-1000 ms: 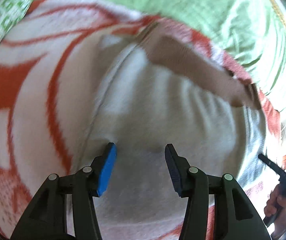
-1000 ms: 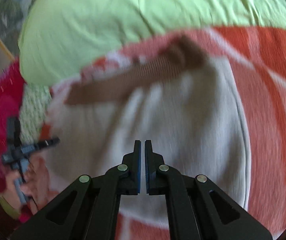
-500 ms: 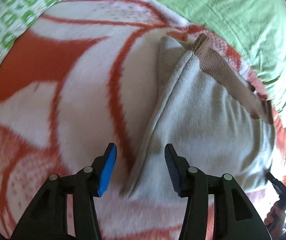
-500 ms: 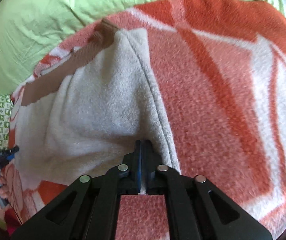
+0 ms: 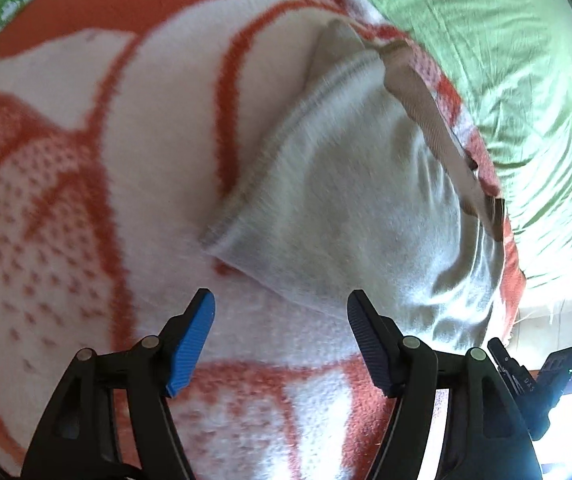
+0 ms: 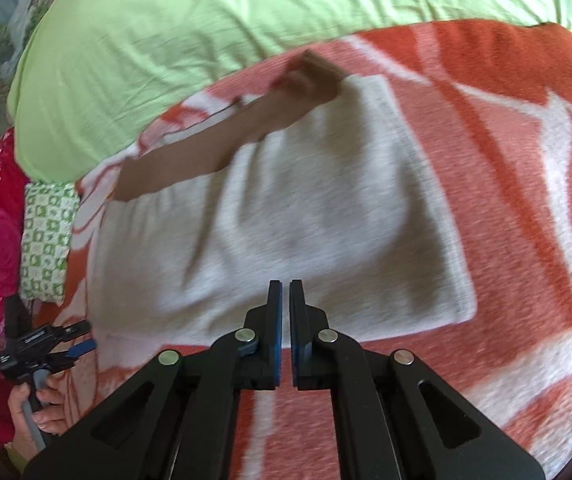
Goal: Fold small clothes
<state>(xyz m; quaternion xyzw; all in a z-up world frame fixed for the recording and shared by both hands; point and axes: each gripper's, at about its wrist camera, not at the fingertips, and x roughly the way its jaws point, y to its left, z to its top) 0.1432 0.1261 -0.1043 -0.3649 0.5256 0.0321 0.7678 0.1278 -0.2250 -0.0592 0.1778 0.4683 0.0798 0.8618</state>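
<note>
Now grey garment [image 6: 286, 216] lies flat on orange-white blanket [image 6: 525, 200] over green bed sheet [image 6: 206, 32], brown waistband [image 6: 214, 148] at far edge; earlier its side edge was lifted. Left gripper [image 5: 282, 320] off garment's corner, jaws apart and opening, nothing between. Right gripper [image 6: 285, 336] at near hem, jaws together, no cloth pinched; earlier they clamped hem. No containers.
</note>
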